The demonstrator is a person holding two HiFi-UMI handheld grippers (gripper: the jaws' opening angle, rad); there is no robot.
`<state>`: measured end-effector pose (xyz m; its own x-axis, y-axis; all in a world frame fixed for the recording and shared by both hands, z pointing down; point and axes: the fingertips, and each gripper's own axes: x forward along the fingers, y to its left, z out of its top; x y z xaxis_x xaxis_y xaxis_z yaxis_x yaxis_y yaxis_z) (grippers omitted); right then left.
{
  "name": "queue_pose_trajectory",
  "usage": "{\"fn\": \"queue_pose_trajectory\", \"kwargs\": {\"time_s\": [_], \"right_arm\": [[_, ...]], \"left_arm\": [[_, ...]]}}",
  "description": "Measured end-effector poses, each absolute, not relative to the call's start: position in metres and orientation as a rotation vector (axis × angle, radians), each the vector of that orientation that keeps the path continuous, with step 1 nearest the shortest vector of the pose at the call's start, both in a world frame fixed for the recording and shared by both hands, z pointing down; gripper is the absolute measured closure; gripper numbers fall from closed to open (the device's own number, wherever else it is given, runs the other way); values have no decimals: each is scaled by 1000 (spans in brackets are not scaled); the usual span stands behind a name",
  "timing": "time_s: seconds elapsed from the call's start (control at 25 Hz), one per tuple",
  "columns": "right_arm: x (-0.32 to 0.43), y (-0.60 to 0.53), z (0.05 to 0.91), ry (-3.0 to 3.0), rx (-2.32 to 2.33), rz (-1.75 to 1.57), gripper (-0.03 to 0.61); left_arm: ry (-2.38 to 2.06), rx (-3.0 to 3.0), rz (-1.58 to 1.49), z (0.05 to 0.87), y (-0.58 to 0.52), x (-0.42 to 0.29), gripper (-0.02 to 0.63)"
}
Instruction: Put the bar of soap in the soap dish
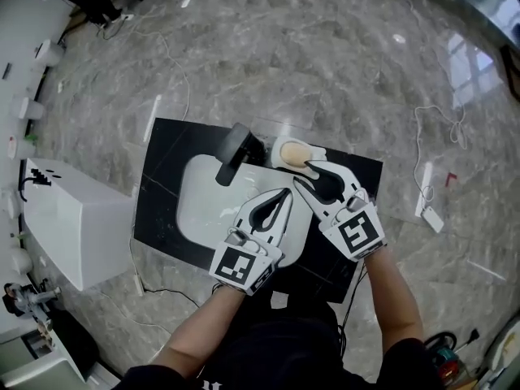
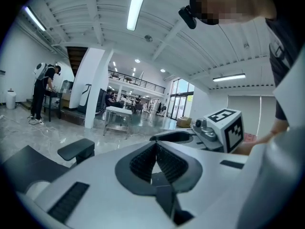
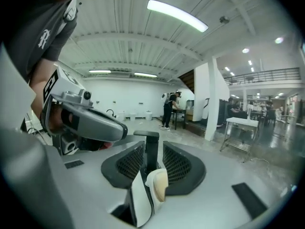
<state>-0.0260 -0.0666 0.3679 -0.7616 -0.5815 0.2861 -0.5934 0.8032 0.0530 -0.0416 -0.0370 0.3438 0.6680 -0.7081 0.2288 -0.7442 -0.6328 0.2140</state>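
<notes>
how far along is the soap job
Nearly done, it seems. Done: the soap lies in the dish beside the faucet. In hand: nothing; the right tool is open just by the dish, the left tool shut and empty over the sink. Left: pulling the right tool clear.

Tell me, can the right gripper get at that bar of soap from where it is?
Probably yes: the right gripper has its jaws apart, close beside the soap in its dish, with nothing between them.

The right gripper (image 1: 305, 172) covers the soap dish's (image 1: 279, 145) near rim, the left gripper (image 1: 284, 193) hides part of the washbasin (image 1: 201, 203), and the bottom edge crops the person's arms (image 1: 398, 295).
</notes>
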Motion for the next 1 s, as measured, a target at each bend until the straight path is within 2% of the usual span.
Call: {"fn": "queue_pose_trajectory", "kwargs": {"time_s": [0.16, 0.36, 0.56, 1.0], "right_arm": [[-20, -48, 321, -2710, 1097, 170, 506], [-16, -4, 269, -2742, 1231, 250, 513], [-16, 28, 233, -2707, 1374, 184, 570], [-43, 61, 190, -2663, 1462, 77, 572]], "left_arm": [[-1137, 2618, 147, 311, -28, -45, 606], [-1065, 2678, 112, 267, -3, -43, 606], [-984, 2745, 61, 233, 30, -46, 606], [-883, 2833, -14, 185, 71, -62, 606]]}}
